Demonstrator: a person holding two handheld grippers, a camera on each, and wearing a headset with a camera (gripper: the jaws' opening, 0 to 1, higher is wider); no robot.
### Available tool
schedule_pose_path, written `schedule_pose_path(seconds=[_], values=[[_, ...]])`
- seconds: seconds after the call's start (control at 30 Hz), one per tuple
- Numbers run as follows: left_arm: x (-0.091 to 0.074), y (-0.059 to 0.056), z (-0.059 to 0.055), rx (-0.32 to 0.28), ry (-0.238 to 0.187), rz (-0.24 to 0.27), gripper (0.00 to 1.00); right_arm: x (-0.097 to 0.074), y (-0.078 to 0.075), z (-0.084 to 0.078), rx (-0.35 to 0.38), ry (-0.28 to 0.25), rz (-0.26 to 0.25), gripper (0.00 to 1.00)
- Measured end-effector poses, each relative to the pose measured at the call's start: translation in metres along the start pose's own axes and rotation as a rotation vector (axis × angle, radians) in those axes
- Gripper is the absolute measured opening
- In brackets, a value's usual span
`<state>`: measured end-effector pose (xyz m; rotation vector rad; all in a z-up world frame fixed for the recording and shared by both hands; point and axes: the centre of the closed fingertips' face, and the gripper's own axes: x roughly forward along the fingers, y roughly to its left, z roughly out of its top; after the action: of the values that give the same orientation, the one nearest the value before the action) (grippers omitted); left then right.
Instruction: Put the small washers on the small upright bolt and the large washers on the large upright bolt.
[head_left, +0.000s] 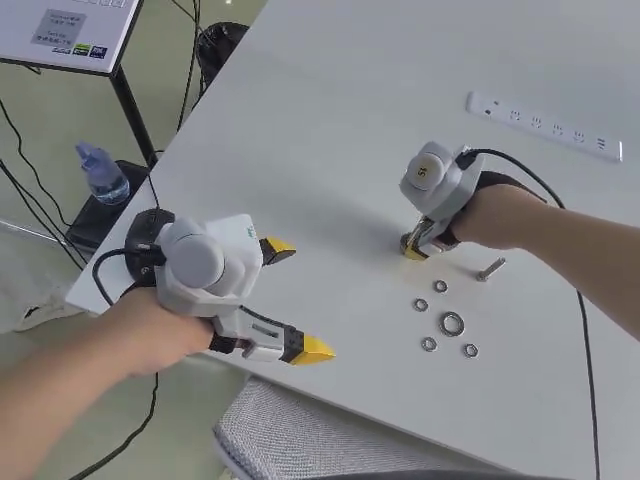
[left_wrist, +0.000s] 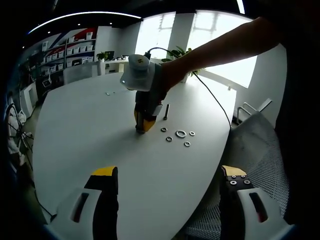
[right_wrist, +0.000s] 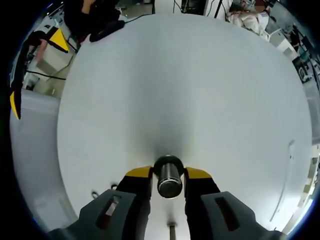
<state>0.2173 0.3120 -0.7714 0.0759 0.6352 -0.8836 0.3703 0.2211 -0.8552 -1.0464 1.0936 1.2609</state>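
Jaws of the left gripper are spread wide and hold nothing, their yellow tips hanging over the near edge of the white worktop. In the left gripper view the same tips stand well apart. Further in, a loose cluster lies flat on the worktop: one large washer with four smaller washers around it. Just beyond them a small bolt lies on its side. Beside it, the right gripper points down with its tips at the surface. Its jaws pinch the large bolt, whose round end faces the right gripper view. A power strip lies at the far edge.
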Motion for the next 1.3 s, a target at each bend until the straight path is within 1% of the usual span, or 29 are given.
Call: schedule_pose_path(seconds=[0.1, 0.2, 0.27, 0.33, 0.43, 0.47, 0.53, 0.6, 0.63, 0.67, 0.73, 0.93, 1.03, 1.1, 1.17, 1.3], values=[[0.0, 0.001, 0.0, -0.001, 0.002, 0.0, 0.83, 0.0, 0.0, -0.001, -0.009, 0.001, 0.011, 0.27], [0.001, 0.002, 0.001, 0.004, 0.001, 0.0, 0.83, 0.002, -0.003, 0.001, -0.017, -0.014, 0.012, 0.38], [0.001, 0.002, 0.002, 0.003, -0.002, 0.001, 0.83, 0.003, -0.004, 0.001, -0.018, -0.008, 0.016, 0.38], [0.0, 0.002, 0.003, 0.004, -0.003, 0.002, 0.83, 0.004, -0.006, 0.002, -0.018, -0.015, 0.014, 0.38], [0.0, 0.004, 0.004, 0.004, -0.006, 0.005, 0.83, 0.003, -0.01, 0.005, -0.006, -0.031, 0.005, 0.44], [0.0, 0.004, 0.003, 0.005, -0.006, 0.004, 0.83, 0.002, -0.01, 0.005, -0.011, -0.034, 0.005, 0.46], [0.0, 0.004, 0.003, 0.007, -0.005, 0.004, 0.83, 0.004, -0.015, 0.004, -0.009, -0.031, 0.008, 0.46], [0.0, 0.004, 0.003, 0.008, -0.005, 0.005, 0.83, 0.002, -0.014, 0.004, -0.016, -0.035, 0.008, 0.46], [0.0, 0.004, 0.003, 0.008, -0.007, 0.007, 0.83, 0.004, -0.018, 0.005, -0.017, -0.041, 0.002, 0.48], [0.0, 0.004, 0.003, 0.007, -0.008, 0.007, 0.84, 0.003, -0.02, 0.005, -0.016, -0.047, 0.004, 0.49], [0.001, 0.003, 0.005, 0.005, -0.015, 0.007, 0.84, 0.0, -0.016, 0.007, -0.009, -0.058, 0.02, 0.5], [0.001, 0.0, 0.007, 0.001, -0.015, 0.005, 0.84, -0.013, -0.017, 0.011, -0.001, -0.09, 0.011, 0.5], [0.0, -0.003, 0.008, 0.004, -0.013, 0.004, 0.84, -0.02, -0.01, 0.013, -0.004, -0.107, 0.027, 0.53], [-0.002, -0.004, 0.011, 0.01, -0.022, 0.008, 0.83, -0.026, -0.007, 0.016, -0.019, -0.119, 0.029, 0.52], [-0.002, -0.004, 0.011, 0.004, -0.022, 0.009, 0.83, -0.031, -0.006, 0.017, -0.024, -0.128, 0.026, 0.52], [-0.002, -0.004, 0.012, 0.014, -0.02, 0.01, 0.83, -0.038, -0.005, 0.016, -0.024, -0.134, 0.02, 0.52]])
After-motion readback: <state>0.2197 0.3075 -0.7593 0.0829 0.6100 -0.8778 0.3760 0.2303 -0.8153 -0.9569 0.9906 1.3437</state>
